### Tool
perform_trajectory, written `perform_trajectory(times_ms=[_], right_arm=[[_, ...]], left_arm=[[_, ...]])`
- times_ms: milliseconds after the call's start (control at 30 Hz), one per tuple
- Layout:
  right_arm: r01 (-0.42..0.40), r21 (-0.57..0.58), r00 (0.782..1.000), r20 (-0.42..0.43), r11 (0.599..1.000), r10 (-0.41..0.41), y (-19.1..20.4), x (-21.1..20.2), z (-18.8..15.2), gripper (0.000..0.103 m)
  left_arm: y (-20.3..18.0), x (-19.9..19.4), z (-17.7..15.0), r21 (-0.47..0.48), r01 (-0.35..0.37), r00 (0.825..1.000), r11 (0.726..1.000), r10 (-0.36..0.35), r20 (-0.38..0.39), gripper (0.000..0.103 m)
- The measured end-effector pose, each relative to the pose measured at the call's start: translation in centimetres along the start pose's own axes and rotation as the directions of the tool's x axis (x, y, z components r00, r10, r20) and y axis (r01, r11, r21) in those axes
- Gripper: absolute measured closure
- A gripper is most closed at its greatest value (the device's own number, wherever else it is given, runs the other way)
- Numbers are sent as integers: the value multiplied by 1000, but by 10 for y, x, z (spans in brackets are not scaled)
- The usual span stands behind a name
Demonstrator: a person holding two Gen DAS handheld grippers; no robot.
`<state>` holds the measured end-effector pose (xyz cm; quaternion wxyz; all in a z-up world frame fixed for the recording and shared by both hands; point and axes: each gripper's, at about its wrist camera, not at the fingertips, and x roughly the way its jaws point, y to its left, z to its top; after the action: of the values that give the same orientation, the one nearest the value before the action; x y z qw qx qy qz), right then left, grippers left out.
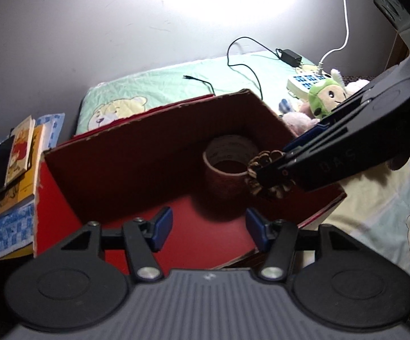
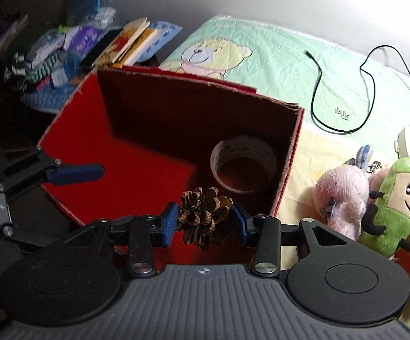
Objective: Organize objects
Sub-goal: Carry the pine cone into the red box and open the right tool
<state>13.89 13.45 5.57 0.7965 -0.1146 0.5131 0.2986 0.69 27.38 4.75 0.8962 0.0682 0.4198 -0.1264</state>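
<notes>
Brown and woody, with dry scales flared open and paler at the tips: pine cone (image 2: 203,216), low in the middle of the right wrist view. Pinched from both sides by the blue pads of the right gripper (image 2: 205,223), pads pressed into the scales, cone set crosswise between them. Held over the near part of a red cardboard box (image 2: 176,107), open at the top, brown on the far inner walls, red on the floor. Just above and right of the cone in that frame, inside the box and against its right wall: roll of tape (image 2: 243,153), pale, with small print on the band and the hollow facing the camera. Touching the cone or apart, cannot tell.

In the left wrist view, reaches in from the right edge of the frame as a dark arm, cone at its tip, overlapping the right rim of the tape roll. At bottom centre of the same view: left gripper (image 1: 209,228), blue pads spread wide, nothing between them, above the box's red near side.

At the right edge of the right wrist view, outside the box: green plush toy (image 2: 394,206), pressed against a pink plush toy (image 2: 341,195). Upper right: black cable (image 2: 318,93) looped on a pale green bear-print sheet (image 2: 275,56). Upper left: stack of books (image 2: 131,42).
</notes>
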Motion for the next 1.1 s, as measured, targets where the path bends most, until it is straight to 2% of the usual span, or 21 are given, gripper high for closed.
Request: perform_trajectory(times_ms=[167, 300, 367, 433, 600, 800, 933, 967, 1100], right_arm=[[53, -140, 985, -155, 989, -75, 21, 30, 8, 59], [90, -213, 968, -211, 973, -135, 30, 44, 5, 59], [97, -203, 968, -210, 974, -140, 26, 44, 3, 59], [98, -191, 973, -186, 977, -134, 21, 39, 1, 60], [55, -60, 994, -86, 997, -60, 0, 14, 0, 59], [-8, 50, 999, -49, 999, 10, -19, 9, -7, 59], [-21, 60, 998, -53, 998, 24, -18, 9, 1, 59], [-15, 53, 998, -53, 998, 18, -17, 10, 2, 59], [-11, 51, 998, -56, 999, 14, -22, 8, 5, 60]], left_arm=[[20, 5, -3, -60, -17, 1000, 998, 15, -23, 43], [24, 13, -5, -81, -6, 999, 997, 2, -51, 44], [21, 18, -4, -71, -1, 998, 997, -4, -66, 44], [18, 23, -2, -68, 36, 996, 997, -41, -75, 46], [16, 36, 8, -70, 131, 987, 989, -137, -86, 46], [6, 41, 17, -50, 228, 971, 972, -231, -66, 43], [-5, 50, 26, -39, 263, 961, 964, -265, -73, 42], [-8, 54, 29, -35, 263, 961, 964, -265, -82, 43], [-15, 69, 34, -37, 290, 947, 956, -293, -133, 59]])
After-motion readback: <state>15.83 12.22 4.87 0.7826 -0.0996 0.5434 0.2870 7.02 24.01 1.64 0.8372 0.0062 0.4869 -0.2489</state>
